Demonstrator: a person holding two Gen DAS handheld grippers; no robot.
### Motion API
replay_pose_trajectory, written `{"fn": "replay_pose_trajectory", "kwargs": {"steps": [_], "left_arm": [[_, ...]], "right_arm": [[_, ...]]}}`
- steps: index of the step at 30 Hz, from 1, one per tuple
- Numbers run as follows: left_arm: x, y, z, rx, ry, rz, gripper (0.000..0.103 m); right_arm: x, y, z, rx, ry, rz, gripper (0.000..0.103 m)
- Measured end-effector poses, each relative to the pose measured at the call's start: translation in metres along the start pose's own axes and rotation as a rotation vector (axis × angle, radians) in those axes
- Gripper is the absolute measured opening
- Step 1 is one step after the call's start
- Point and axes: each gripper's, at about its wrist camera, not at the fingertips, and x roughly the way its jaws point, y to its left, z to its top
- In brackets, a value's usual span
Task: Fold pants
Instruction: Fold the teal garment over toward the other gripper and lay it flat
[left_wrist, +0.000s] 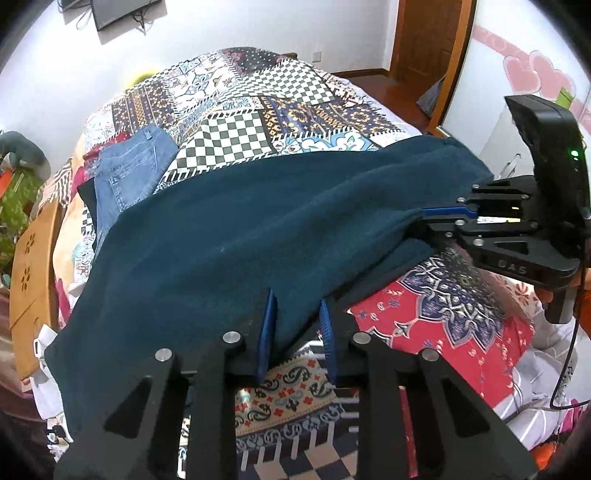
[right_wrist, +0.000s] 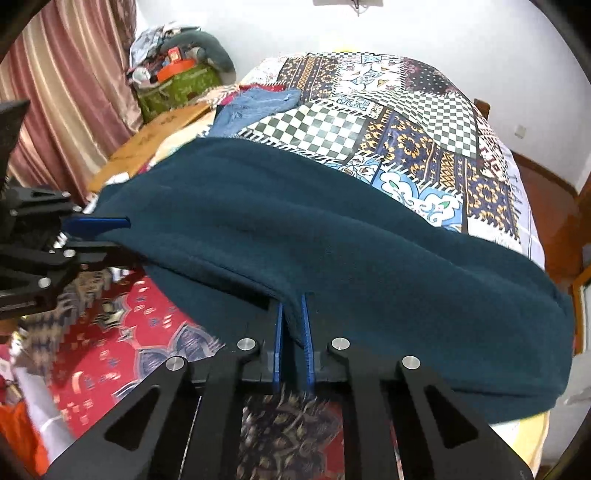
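Teal pants (left_wrist: 240, 221) hide both pinch points, left claw (left_wrist: 297, 314) and right claw (right_wrist: 291, 317) each clamped on their edge.

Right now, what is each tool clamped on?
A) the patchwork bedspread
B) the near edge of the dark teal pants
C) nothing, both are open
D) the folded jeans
B: the left tool and the right tool each pinch a fold of the dark teal pants along their near edge, while the jeans lie untouched farther back on the bedspread.
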Motion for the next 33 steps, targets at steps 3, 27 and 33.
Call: {"fn": "replay_pose_trajectory", "kwargs": {"steps": [3, 27, 33], "left_arm": [[-0.005, 0.001, -0.003, -0.005, 0.003, -0.022, 0.025], [0.001, 0.088, -0.008, -0.207, 0.016, 0.161, 0.072], [0.019, 0.116, -0.031, -0.287, 0.050, 0.138, 0.086]], "right_arm": [[-0.014, 0.008, -0.006, -0.011, -0.014, -0.004, 0.009], [-0.014, -0.060, -0.003, 0.263, -0.045, -0.149, 0.052], [0.005, -0.087, -0.036, 0.335, 0.016, -0.209, 0.052]]}}
